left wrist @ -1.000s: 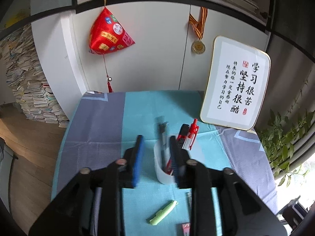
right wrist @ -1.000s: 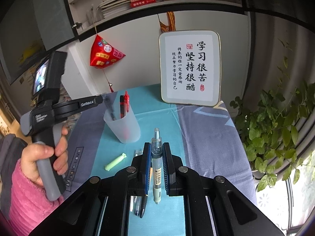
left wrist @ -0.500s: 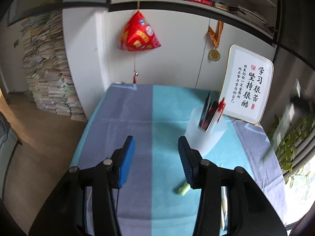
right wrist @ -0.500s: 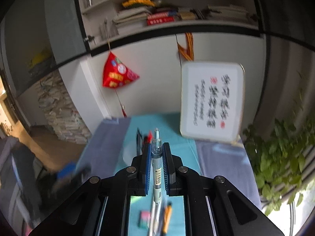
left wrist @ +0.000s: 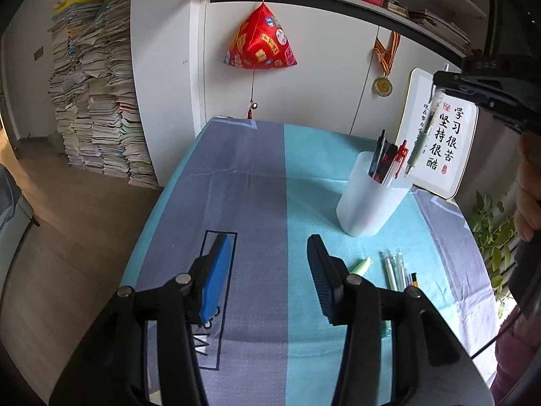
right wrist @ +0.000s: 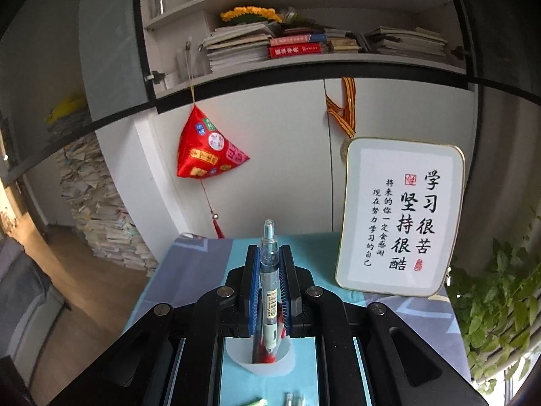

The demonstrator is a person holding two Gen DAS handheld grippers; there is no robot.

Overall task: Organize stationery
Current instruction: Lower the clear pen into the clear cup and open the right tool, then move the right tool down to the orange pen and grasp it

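A translucent white pen cup (left wrist: 372, 199) stands on the blue tablecloth and holds several black and red pens (left wrist: 389, 159). My right gripper (right wrist: 269, 264) is shut on a clear gel pen (right wrist: 269, 277), held upright with its tip over the cup's mouth (right wrist: 260, 358). In the left wrist view that pen (left wrist: 421, 135) hangs tip down just right of the cup's rim. My left gripper (left wrist: 270, 270) is open and empty, low over the cloth in front of the cup. A green highlighter (left wrist: 360, 265) and several loose pens (left wrist: 395, 270) lie on the cloth.
A framed calligraphy board (right wrist: 399, 216) leans behind the cup. A red ornament (left wrist: 260, 40) hangs on the white cabinet. A leafy plant (right wrist: 500, 291) is at the right. Stacks of books (left wrist: 94, 101) stand on the floor at the left.
My right gripper has lifted the gel pen from the cloth and carried it over the cup. My left gripper has drawn back from the cup and moved left, still open.
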